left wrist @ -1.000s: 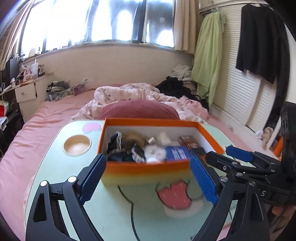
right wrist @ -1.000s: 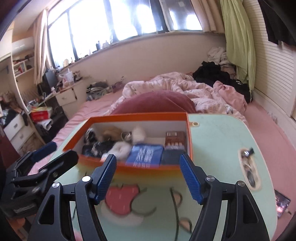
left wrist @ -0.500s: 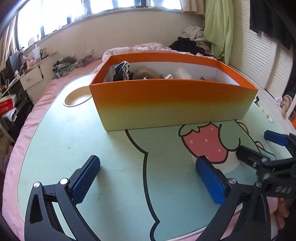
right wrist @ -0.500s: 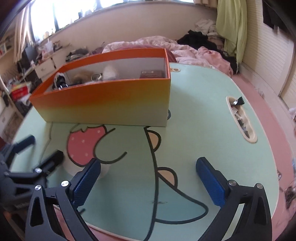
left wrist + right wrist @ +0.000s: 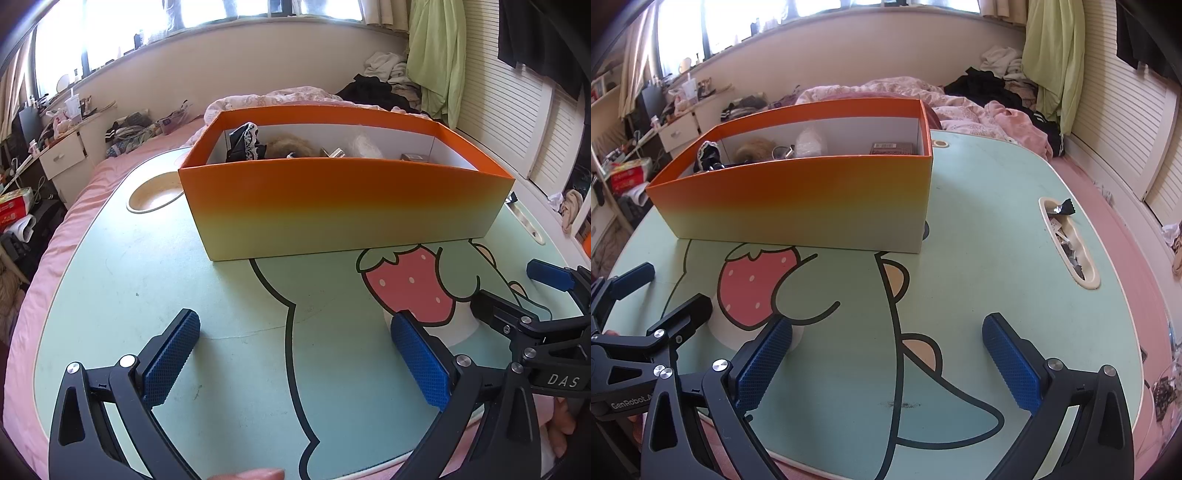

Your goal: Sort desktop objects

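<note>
An orange-to-cream open box (image 5: 343, 206) stands on the mint green lap table (image 5: 221, 295); it also shows in the right wrist view (image 5: 798, 199). Inside it lie a black lace-trimmed item (image 5: 245, 142), a tan fluffy thing (image 5: 291, 146), a white item (image 5: 810, 142) and a dark red small box (image 5: 892, 147). My left gripper (image 5: 295, 354) is open and empty, low over the table's near part. My right gripper (image 5: 888, 358) is open and empty beside it, to its right. Each gripper shows in the other's view.
The table has a round cup recess (image 5: 155, 192) at its left and a long slot (image 5: 1067, 240) with small wrappers at its right. A strawberry cartoon is printed on the top. The table sits on a pink bed (image 5: 110, 166); a cluttered desk (image 5: 62, 155) stands far left.
Both grippers dropped from above the box and pulled back toward the table's near edge; the box now stands in front of them, seen side-on. Both stay open.
</note>
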